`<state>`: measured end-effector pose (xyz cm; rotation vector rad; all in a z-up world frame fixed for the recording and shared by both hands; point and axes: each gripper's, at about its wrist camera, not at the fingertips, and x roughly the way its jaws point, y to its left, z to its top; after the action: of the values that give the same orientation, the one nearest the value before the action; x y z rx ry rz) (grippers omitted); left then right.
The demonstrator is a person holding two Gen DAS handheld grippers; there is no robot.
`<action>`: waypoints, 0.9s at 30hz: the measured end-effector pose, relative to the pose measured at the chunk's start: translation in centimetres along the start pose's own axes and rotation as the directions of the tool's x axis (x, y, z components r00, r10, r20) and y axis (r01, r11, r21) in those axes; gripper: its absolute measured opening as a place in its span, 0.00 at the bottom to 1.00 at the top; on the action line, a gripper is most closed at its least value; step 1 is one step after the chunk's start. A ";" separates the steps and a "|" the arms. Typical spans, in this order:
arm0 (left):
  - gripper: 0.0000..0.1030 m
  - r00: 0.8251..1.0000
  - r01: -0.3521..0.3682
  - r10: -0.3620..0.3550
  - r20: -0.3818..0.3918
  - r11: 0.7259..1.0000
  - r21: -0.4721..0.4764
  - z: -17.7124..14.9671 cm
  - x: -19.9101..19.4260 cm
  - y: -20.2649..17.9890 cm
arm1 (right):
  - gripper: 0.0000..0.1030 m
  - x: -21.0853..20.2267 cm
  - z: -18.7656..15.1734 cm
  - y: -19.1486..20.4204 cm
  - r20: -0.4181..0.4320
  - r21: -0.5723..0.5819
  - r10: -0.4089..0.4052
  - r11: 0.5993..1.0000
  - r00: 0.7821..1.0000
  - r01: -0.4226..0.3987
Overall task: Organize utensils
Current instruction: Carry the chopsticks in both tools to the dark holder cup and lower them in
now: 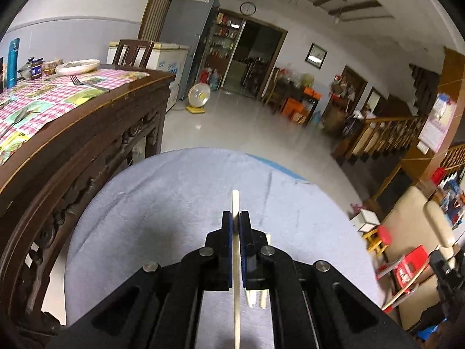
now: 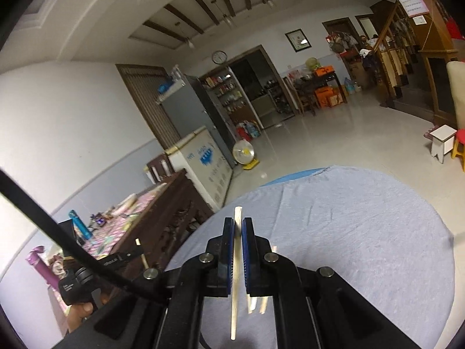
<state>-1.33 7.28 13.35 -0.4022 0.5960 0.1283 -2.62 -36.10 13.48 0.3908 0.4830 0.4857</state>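
Grey-clothed table, left gripper jaws clamped on a chopstick, right gripper jaws likewise on another chopstick

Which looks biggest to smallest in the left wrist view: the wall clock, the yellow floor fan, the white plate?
1. white plate
2. yellow floor fan
3. wall clock
The plate is nearer the camera, so true sizes stay unsure.

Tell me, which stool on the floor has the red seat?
The yellow-legged stool at the right edge has the red seat; the white stool beside it is white all over.
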 end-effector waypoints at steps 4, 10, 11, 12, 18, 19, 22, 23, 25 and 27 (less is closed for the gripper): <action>0.04 0.998 0.045 -0.045 0.035 0.999 -0.003 -0.7 -2.5 -0.7 | 0.06 -2.7 -1.1 1.8 0.031 -0.023 0.025 0.999 0.999 -0.024; 0.04 0.994 0.075 -0.076 0.078 0.997 0.015 -2.8 -4.8 -2.0 | 0.06 -4.8 -2.9 4.0 0.050 -0.077 0.035 0.997 0.998 -0.031; 0.04 0.993 0.079 -0.080 0.082 0.997 0.014 -3.1 -5.0 -2.2 | 0.06 -4.9 -3.2 4.2 0.048 -0.079 0.039 0.996 0.998 -0.035; 0.04 0.993 0.079 -0.080 0.088 0.997 0.019 -3.5 -5.2 -2.3 | 0.06 -5.1 -3.7 4.4 0.046 -0.083 0.042 0.996 0.998 -0.038; 0.04 0.985 0.071 -0.078 0.155 0.996 0.047 -5.8 -5.9 -2.9 | 0.06 -5.0 -6.3 5.6 0.037 -0.149 0.019 0.989 0.999 -0.013; 0.04 0.983 0.081 -0.088 0.164 0.995 0.050 -6.2 -5.9 -2.9 | 0.06 -5.0 -6.7 5.7 0.035 -0.159 0.014 0.987 0.999 -0.008; 0.04 0.980 0.089 -0.098 0.175 0.994 0.056 -7.5 -5.9 -3.2 | 0.06 -4.6 -7.8 6.4 0.030 -0.189 0.002 0.982 1.000 0.004; 0.04 0.979 0.090 -0.100 0.178 0.994 0.061 -7.8 -5.8 -3.3 | 0.06 -4.6 -8.0 6.4 0.029 -0.195 0.000 0.981 1.000 0.006; 0.04 0.978 0.080 -0.093 0.187 0.994 0.076 -8.6 -5.6 -3.4 | 0.06 -4.3 -8.6 6.5 0.027 -0.209 -0.006 0.978 1.000 0.012; 0.04 0.976 0.069 -0.086 0.198 0.994 0.089 -9.1 -5.5 -3.5 | 0.06 -3.9 -8.9 6.6 0.021 -0.218 -0.009 0.976 1.000 0.013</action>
<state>-9.79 0.38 10.78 -0.3279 0.3838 0.0685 -12.62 -30.67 10.55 0.1817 0.4074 0.5181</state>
